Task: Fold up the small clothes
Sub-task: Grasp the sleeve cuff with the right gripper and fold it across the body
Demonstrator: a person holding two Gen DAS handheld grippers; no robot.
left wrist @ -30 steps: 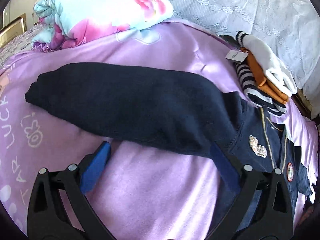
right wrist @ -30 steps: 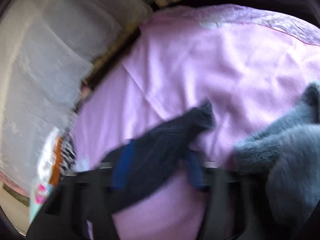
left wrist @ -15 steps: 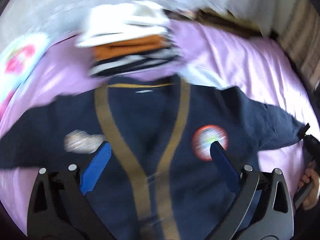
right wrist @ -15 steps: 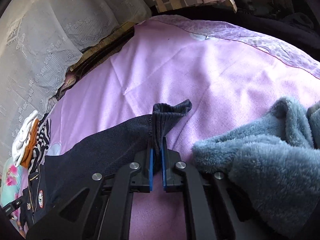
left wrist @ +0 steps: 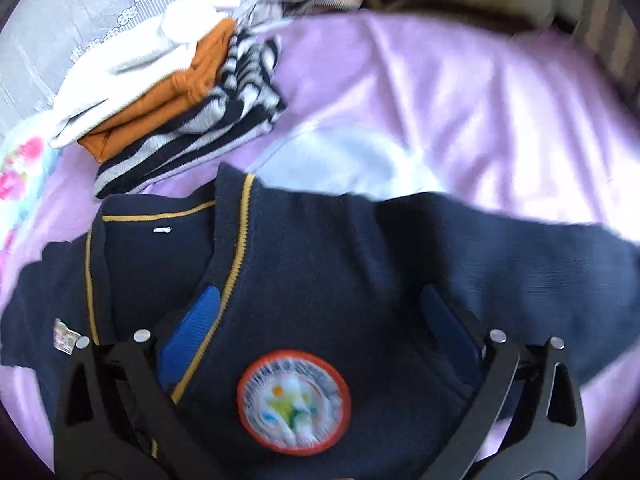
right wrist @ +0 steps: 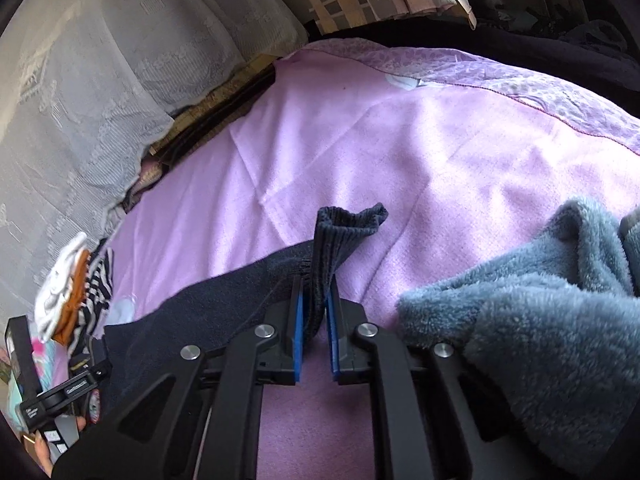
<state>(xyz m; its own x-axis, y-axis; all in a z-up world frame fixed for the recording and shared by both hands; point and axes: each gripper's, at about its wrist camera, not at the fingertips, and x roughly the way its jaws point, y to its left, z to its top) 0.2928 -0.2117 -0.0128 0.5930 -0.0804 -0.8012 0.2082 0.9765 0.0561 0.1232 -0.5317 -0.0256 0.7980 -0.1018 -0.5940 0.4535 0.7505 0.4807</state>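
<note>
A navy cardigan (left wrist: pixel 320 280) with yellow piping and a round embroidered patch (left wrist: pixel 294 402) lies face up on the purple bedsheet (left wrist: pixel 460 112). The right gripper (right wrist: pixel 316 312) is clamped on the ribbed cuff (right wrist: pixel 340 236) of one sleeve, which stretches out over the sheet. The left gripper (left wrist: pixel 320 312) hovers over the cardigan's chest, its jaws spread wide. Beyond the collar sits a stack of folded clothes (left wrist: pixel 172 92); a grey fleece blanket (right wrist: pixel 528 320) lies beside the cuff.

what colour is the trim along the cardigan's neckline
Mustard yellow trim on the navy cardigan, clearest in the left wrist view.
</note>
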